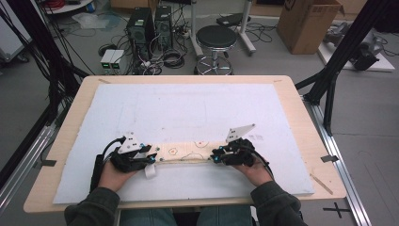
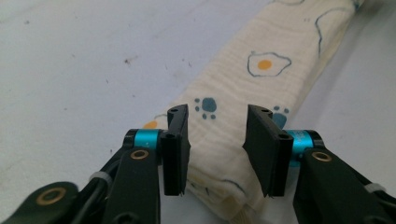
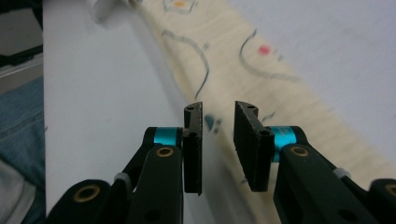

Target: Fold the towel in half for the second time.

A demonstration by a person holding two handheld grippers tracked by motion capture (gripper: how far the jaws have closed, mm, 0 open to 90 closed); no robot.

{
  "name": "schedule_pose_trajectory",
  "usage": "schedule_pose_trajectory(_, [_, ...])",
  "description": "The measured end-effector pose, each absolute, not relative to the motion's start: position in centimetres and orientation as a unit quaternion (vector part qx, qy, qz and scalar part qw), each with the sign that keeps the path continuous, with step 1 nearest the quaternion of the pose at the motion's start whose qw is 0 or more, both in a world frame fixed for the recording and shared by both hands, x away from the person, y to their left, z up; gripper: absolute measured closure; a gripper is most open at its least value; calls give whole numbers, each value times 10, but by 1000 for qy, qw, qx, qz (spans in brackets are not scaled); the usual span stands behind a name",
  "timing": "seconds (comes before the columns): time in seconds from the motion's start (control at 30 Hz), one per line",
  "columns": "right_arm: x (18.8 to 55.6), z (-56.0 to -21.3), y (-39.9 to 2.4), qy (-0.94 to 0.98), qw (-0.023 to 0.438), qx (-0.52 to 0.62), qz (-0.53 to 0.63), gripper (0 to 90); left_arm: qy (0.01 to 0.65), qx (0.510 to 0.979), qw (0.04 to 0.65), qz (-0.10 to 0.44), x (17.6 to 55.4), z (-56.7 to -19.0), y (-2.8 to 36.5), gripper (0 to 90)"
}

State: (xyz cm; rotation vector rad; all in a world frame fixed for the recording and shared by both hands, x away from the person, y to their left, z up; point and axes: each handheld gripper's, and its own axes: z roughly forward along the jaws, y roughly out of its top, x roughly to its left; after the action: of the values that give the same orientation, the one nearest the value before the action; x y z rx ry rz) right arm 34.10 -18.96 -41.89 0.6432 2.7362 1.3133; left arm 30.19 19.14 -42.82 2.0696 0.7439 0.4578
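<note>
A cream printed cloth [image 1: 188, 154], folded into a long narrow strip, lies on the white mat [image 1: 188, 108] near the front edge of the table [image 1: 301, 117], running parallel to that edge. The left hand-held gripper [image 1: 149, 154] is at the strip's left end and the right hand-held gripper [image 1: 215, 157] at its right end, each pointing inward along the cloth.

In the left gripper view the left hand-held gripper [image 2: 217, 140] has its jaws parted, with the cloth's [image 2: 243, 88] end lying between them but the pads clear of the fabric. In the right gripper view the right hand-held gripper [image 3: 219, 140] also stands with a gap between its jaws, poised over the cloth's [image 3: 243, 79] near edge and holding nothing.

The step in hand looks like a release after a fold: both ends are let go and the strip rests flat. The next move probably calls for drawing both grippers back off the cloth without dragging it, then either taking a fresh hold on one end to fold the strip across its length or leaving it as it lies.

No containers are on the table. A small white tag [image 1: 150, 170] lies just in front of the cloth's left end.
</note>
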Motion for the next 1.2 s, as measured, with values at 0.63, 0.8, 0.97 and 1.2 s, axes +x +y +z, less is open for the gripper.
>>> schedule_pose_trajectory(0.63, [358,-436,-205,887,52,248,386,500,310,842,410,161,313,-441,192,520])
schedule_pose_trajectory(0.8, [351,-438,-209,889,62,236,388,476,308,844,408,162,312,-441,192,519])
schedule_pose_trajectory(0.97, [347,-438,-209,893,73,224,384,458,306,845,406,165,312,-442,192,520])
schedule_pose_trajectory(1.2, [346,-438,-216,890,74,223,391,459,304,846,406,162,312,-442,193,520])
